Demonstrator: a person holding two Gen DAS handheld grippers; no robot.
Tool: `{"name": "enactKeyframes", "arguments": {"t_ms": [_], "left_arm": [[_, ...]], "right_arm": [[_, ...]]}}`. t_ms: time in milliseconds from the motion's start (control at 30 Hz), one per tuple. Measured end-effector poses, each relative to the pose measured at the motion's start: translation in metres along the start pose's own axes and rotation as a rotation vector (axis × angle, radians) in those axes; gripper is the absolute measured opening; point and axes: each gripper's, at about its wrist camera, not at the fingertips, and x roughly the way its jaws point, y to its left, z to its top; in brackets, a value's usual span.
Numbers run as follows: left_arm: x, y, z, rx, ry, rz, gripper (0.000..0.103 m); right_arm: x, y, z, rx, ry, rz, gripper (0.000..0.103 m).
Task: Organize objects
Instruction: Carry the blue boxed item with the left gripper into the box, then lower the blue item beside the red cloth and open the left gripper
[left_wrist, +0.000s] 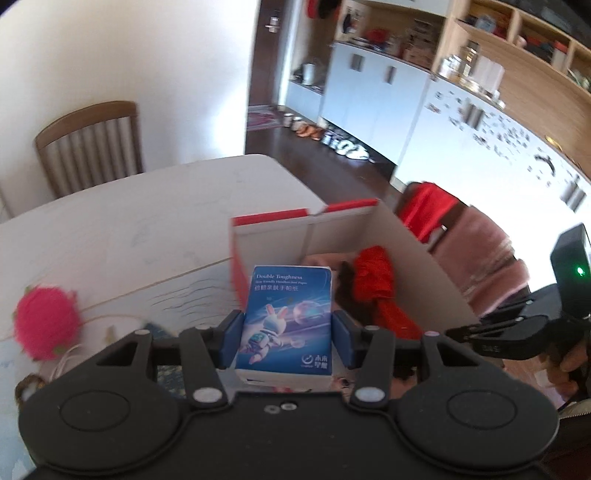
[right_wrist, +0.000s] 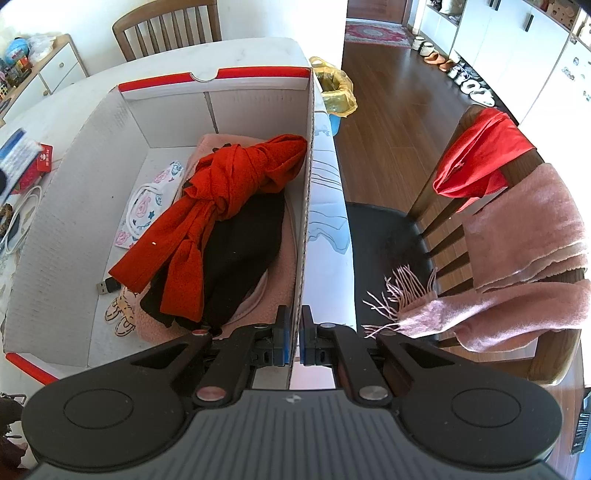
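My left gripper (left_wrist: 287, 338) is shut on a blue tissue pack (left_wrist: 286, 325) printed with a cartoon rabbit, held in the air in front of the red-rimmed white cardboard box (left_wrist: 295, 225). In the right wrist view the box (right_wrist: 92, 155) holds a knotted red scarf (right_wrist: 221, 199), a black cloth (right_wrist: 243, 251), a pink cloth (right_wrist: 218, 142), a floral mask (right_wrist: 147, 201) and a small black USB stick (right_wrist: 108, 286). My right gripper (right_wrist: 294, 338) is shut on the box's right wall (right_wrist: 306, 206), near its front corner.
A pink fluffy ball (left_wrist: 46, 325) and a white cable (left_wrist: 64, 363) lie on the white table (left_wrist: 129, 229) left of the box. A wooden chair (right_wrist: 480, 229) draped with a red cloth (right_wrist: 480, 158) and pink scarf (right_wrist: 528, 258) stands right of it. A yellow-lined bin (right_wrist: 334, 88) sits beyond.
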Motion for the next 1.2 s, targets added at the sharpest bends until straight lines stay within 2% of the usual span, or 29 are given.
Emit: {"name": "enactKeyframes", "arguments": {"t_ms": [167, 300, 433, 633, 900, 1067, 1200], "left_arm": [[0.023, -0.027, 0.004, 0.041, 0.042, -0.009, 0.049], [0.044, -0.036, 0.009, 0.025, 0.078, 0.0, 0.049], [0.061, -0.044, 0.016, 0.03, 0.094, 0.04, 0.049], [0.085, -0.044, 0.028, -0.01, 0.12, 0.082, 0.049], [0.115, -0.047, 0.037, 0.009, 0.159, 0.156, 0.049], [0.131, -0.039, 0.041, -0.019, 0.195, 0.174, 0.049], [0.14, -0.043, 0.039, 0.032, 0.224, 0.195, 0.049]], "right_arm": [[0.0, 0.0, 0.0, -0.001, -0.002, 0.002, 0.004], [0.0, -0.001, -0.001, -0.003, -0.006, 0.005, 0.004], [0.0, -0.001, -0.002, -0.006, -0.008, 0.008, 0.004], [0.0, -0.002, -0.002, -0.007, -0.009, 0.012, 0.004], [0.0, -0.004, -0.001, -0.003, -0.01, 0.02, 0.005], [0.0, -0.004, -0.002, -0.004, -0.012, 0.022, 0.005], [0.0, -0.004, -0.003, -0.004, -0.012, 0.021, 0.005]]}}
